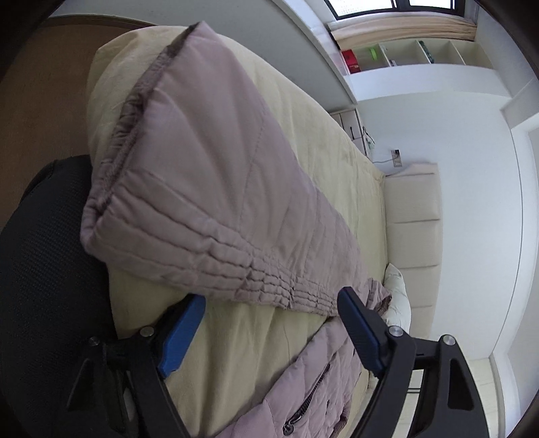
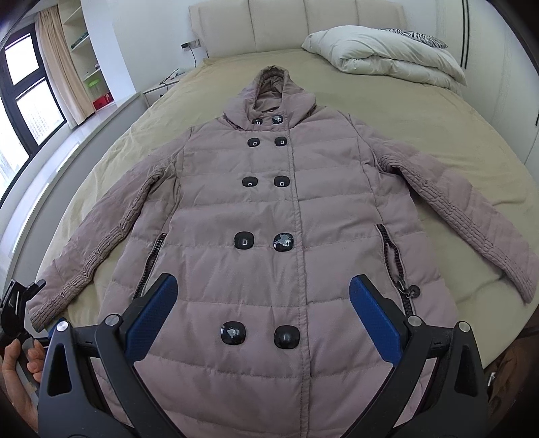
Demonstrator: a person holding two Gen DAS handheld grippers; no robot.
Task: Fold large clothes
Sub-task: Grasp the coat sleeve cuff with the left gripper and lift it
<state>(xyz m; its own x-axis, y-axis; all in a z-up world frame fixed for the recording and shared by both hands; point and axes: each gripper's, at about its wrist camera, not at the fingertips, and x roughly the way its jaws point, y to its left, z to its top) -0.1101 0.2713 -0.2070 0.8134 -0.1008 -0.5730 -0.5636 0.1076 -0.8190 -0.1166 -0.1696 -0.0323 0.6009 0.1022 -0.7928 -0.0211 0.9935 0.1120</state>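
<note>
**Coat spread flat on the bed, both tongs wide and empty**

The coat (image 2: 269, 219) lay face up in the middle of the bed (image 2: 421, 134), filling the centre of the right wrist view. Bare sheet ran along both sides and beyond the hood, and the widest free strip lay at upper right, before the duvet (image 2: 380, 57) by the headboard (image 2: 286, 23). The hem reached the bed's near edge at the bottom of the frame.

Counted: one coat, two sleeves, ten dark buttons (image 2: 245, 241) in five pairs, two zip pockets, one duvet.

Its long axis ran from bottom to top of the frame, hood toward the headboard, sleeves angled out and down to lower left and lower right.

The right gripper (image 2: 262, 303) hung over the hem, jaws wide, nothing between them. In the left wrist view the left gripper (image 1: 269, 323) stood wide just beside the cuff of one sleeve (image 1: 209, 188), with only sheet in its gap and its pads off the cloth.
</note>
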